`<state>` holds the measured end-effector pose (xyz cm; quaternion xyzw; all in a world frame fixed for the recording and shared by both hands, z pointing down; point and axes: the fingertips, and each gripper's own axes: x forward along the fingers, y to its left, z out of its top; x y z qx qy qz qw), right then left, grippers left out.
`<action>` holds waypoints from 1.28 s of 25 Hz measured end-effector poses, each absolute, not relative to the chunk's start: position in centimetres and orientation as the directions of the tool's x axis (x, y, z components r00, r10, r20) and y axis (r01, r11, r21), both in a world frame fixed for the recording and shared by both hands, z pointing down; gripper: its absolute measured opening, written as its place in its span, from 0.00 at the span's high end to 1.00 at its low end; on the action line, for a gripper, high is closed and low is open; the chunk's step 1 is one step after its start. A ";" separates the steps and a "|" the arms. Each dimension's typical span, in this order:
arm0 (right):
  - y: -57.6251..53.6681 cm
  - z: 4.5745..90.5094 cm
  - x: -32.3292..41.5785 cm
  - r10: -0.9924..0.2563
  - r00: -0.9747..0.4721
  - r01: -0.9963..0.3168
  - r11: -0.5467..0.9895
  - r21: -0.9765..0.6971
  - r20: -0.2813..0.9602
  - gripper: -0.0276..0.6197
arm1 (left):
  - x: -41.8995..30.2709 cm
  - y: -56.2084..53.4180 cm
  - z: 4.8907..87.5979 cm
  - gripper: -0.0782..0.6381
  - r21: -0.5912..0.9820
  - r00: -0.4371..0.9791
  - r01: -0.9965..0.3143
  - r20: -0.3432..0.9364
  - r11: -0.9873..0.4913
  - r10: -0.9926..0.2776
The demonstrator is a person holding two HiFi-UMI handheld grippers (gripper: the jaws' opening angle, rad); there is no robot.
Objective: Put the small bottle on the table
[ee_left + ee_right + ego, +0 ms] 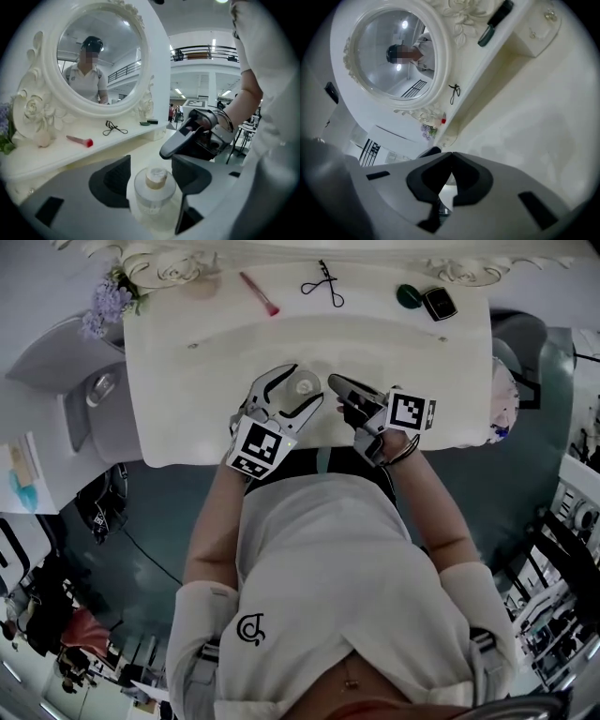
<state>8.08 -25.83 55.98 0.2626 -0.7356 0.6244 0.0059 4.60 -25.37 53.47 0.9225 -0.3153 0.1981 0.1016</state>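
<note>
At the far left of the white table (183,399), a bunch of purple flowers (107,302) is seen beside the carved white frame of an oval mirror (33,105). On the raised shelf under the mirror, a pink-handled brush with a red tip (260,294) lies to the left of a black metal eyelash curler (323,284).

Nearer the table's front edge, the left gripper (308,382) is held low over the surface. Its jaws are spread, and the small clear bottle with a beige cap (154,187) stands upright between them, apparently resting on the table. A thin strip of table shows between the bottle and the left pad. Whether the right pad touches the bottle cannot be told.

Just to the right, the right gripper (335,382) is pointed toward the bottle. Its jaws are pressed together at the tips (451,157), and nothing is held between them.

At the right end of the shelf, a dark green round object (409,296) lies just beside a black square case (439,303).
</note>
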 end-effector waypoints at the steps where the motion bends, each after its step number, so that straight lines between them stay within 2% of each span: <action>1: -26.0 55.3 8.2 -0.387 -0.864 -0.389 0.107 -0.915 0.322 0.95 | 4.4 -25.6 52.4 0.51 0.059 0.719 -0.637 0.406 -0.768 -0.565; 5: -26.2 52.2 8.4 -0.418 -0.868 -0.378 0.206 -0.903 0.268 0.95 | 3.0 -26.3 48.8 0.69 0.030 0.669 -0.711 0.338 -0.703 -0.662; 8: -26.8 50.2 9.1 -0.473 -0.839 -0.436 0.287 -0.853 0.269 0.95 | 1.7 -26.7 47.0 0.83 0.013 0.622 -0.758 0.314 -0.652 -0.718; 10: -27.4 48.7 9.8 -0.523 -0.810 -0.480 0.334 -0.811 0.265 0.95 | 1.1 -26.8 46.1 0.87 0.016 0.603 -0.777 0.309 -0.630 -0.736; 15: -28.5 44.5 10.6 -0.583 -0.778 -0.564 0.485 -0.668 0.233 0.95 | 0.2 -26.9 43.4 0.87 -0.007 0.574 -0.800 0.283 -0.601 -0.768; 22: -28.8 39.3 10.6 -0.626 -0.758 -0.643 0.666 -0.378 0.183 0.95 | -1.9 -28.0 37.9 0.87 -0.078 0.502 -0.848 0.204 -0.525 -0.841; 27: -29.0 37.5 11.4 -0.683 -0.714 -0.700 0.691 -0.179 0.157 0.95 | -3.1 -28.3 35.9 0.87 -0.099 0.467 -0.868 0.171 -0.486 -0.868; 32: -29.3 35.2 12.4 -0.757 -0.651 -0.759 0.651 -0.017 0.059 0.95 | -3.6 -28.3 34.4 0.87 -0.089 0.450 -0.882 0.131 -0.462 -0.883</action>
